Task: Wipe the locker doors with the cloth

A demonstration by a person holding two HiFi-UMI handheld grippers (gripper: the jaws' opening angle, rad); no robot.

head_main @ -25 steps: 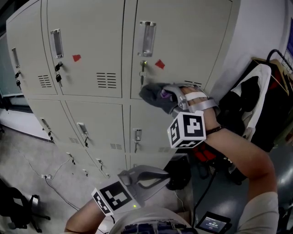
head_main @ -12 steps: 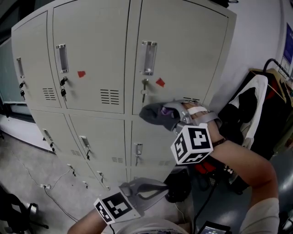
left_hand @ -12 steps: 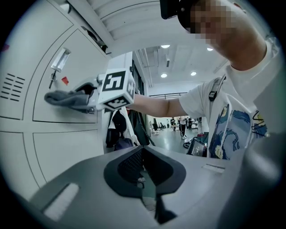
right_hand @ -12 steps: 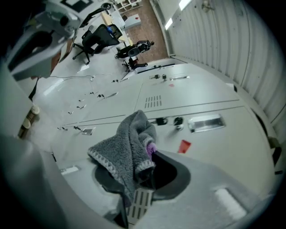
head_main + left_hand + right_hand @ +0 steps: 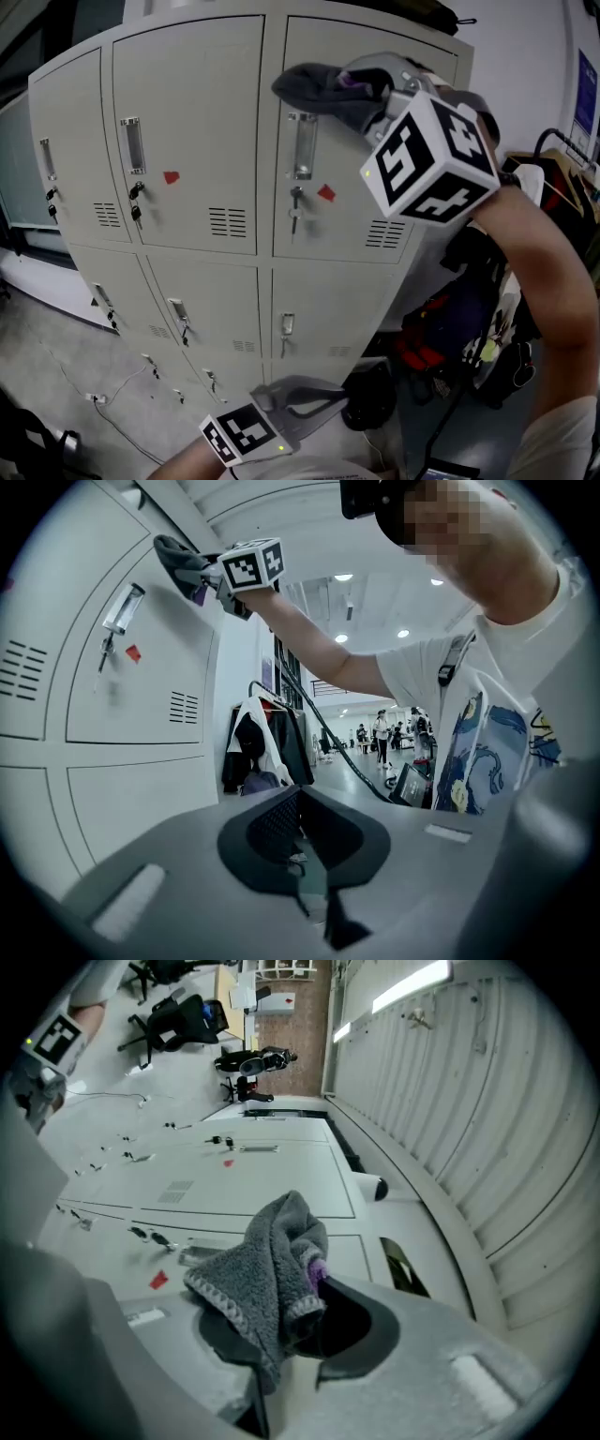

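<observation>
Cloth (image 5: 314, 86), clamped in right tongs (image 5: 354, 89), has risen to top of locker door (image 5: 330, 150); left tongs (image 5: 339, 398) closed.

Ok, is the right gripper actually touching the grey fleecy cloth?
Touching. The right gripper view shows the grey fleecy cloth pinched in the jaws of the right gripper.

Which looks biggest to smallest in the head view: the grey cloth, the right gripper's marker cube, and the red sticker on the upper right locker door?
1. Marker cube, though it sits nearest the camera.
2. Grey cloth.
3. Red sticker, clearly smallest.
</observation>
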